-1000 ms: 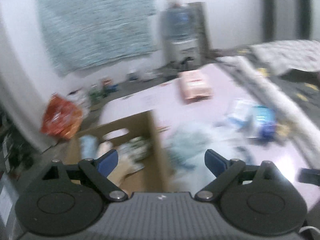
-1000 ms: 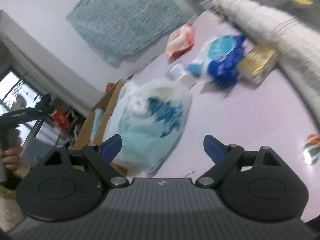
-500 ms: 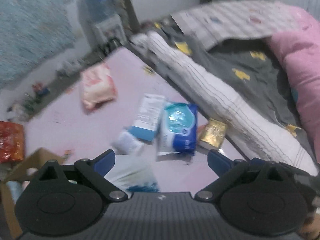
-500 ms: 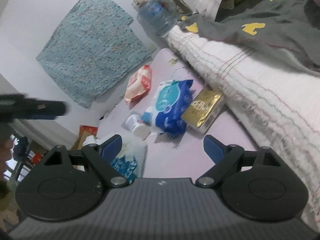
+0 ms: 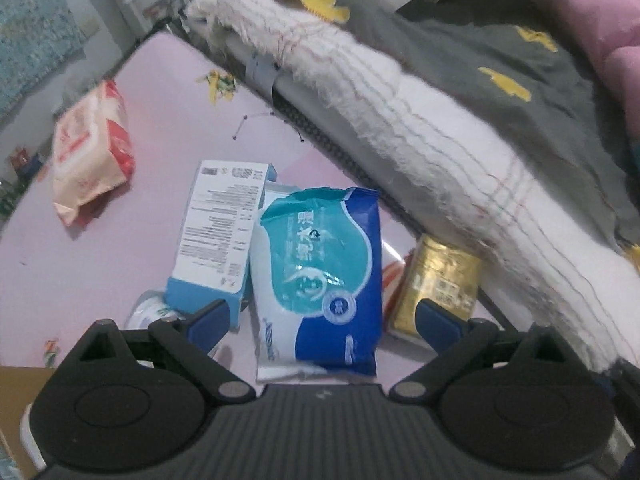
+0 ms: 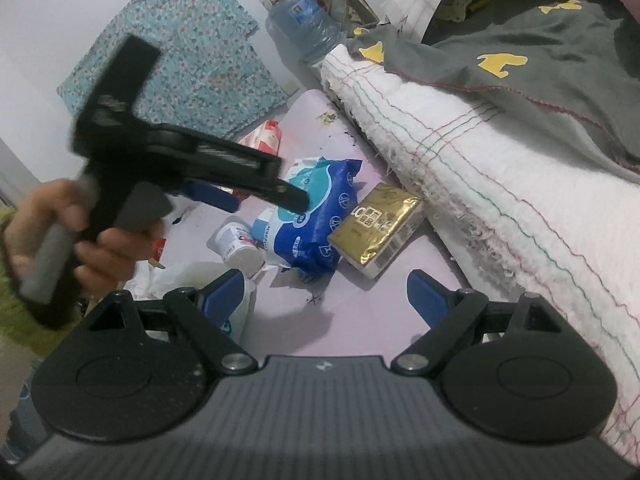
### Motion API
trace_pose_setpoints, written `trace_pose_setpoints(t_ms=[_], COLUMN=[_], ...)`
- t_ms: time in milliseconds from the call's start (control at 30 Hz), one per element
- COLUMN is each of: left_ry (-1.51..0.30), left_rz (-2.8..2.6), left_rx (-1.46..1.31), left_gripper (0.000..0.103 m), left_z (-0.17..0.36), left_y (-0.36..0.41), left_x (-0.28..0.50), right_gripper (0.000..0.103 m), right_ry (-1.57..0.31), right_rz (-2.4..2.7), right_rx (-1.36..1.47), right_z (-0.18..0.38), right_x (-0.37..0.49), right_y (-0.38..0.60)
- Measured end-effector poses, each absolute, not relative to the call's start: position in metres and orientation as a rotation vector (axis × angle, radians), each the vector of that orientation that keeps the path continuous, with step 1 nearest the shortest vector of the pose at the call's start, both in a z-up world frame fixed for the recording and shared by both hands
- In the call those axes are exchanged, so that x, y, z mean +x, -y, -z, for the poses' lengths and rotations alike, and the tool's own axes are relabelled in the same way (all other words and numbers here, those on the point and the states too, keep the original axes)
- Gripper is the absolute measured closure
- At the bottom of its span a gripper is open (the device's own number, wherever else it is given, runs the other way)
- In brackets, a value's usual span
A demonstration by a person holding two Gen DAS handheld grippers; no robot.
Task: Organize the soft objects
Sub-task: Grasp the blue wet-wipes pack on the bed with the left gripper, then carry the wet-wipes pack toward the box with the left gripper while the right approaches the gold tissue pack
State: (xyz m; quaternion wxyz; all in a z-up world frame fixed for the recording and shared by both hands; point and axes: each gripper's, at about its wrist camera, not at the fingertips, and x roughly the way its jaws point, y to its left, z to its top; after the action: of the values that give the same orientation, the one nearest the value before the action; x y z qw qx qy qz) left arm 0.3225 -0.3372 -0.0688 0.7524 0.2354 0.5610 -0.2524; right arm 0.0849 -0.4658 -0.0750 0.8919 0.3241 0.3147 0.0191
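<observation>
A blue and teal wipes pack (image 5: 320,272) lies flat on the pink table (image 5: 168,120). My left gripper (image 5: 324,322) hangs open just above it and points steeply down; its blue pads straddle the pack without touching it. From the right wrist view a hand (image 6: 100,240) holds that left gripper (image 6: 256,200) over the same pack (image 6: 320,216). My right gripper (image 6: 326,296) stands open and empty, nearer the table's front. A gold pack (image 6: 376,228) lies right of the wipes, and a pink-red soft pack (image 5: 88,148) lies farther left.
A white and blue box (image 5: 220,236) and a small white jar (image 6: 240,248) lie left of the wipes. A crumpled plastic bag (image 6: 192,276) sits by my right gripper's left finger. A rolled white blanket (image 5: 420,128) borders the table's right side. A cardboard box corner (image 5: 16,400) shows lower left.
My left gripper swung from the cardboard box across the table and dropped over the wipes pack. The right gripper turned from the plastic bag toward the wipes and gold pack, then held.
</observation>
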Motion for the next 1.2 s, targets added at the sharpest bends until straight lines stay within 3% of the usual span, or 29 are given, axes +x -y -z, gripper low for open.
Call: trace_pose_setpoints(t_ms=[300, 533, 767, 1000, 1200], left_ry=[-1.296, -1.335, -1.334, -1.285, -1.203], left_rz=[0.542, 0.53, 0.471, 0.448, 0.425], left_rx=[0.466, 0.421, 0.389, 0.317, 0.239], left_gripper=[0.006, 0.022, 0.032, 0.032, 0.032], left_z=[0.105, 0.123, 0.115, 0.087, 0.048], left_y=[0.342, 0.34, 0.326, 0.307, 0.295], left_x=[0.349, 0.36, 0.36, 0.36, 0.362], right_gripper=[0.014, 0.014, 0.015, 0.015, 0.022], right_ry=[-0.668, -0.692, -0.691, -0.668, -0.663], right_rz=[-0.021, -0.014, -0.009, -0.033, -0.033], right_rx=[0.575, 0.565, 0.561, 0.507, 0.398], right_z=[0.076, 0.08, 0.081, 0.074, 0.077], right_x=[0.098, 0.101, 0.109, 0.128, 0.168], right_y=[0.463, 0.464, 0.468, 0.465, 0.464])
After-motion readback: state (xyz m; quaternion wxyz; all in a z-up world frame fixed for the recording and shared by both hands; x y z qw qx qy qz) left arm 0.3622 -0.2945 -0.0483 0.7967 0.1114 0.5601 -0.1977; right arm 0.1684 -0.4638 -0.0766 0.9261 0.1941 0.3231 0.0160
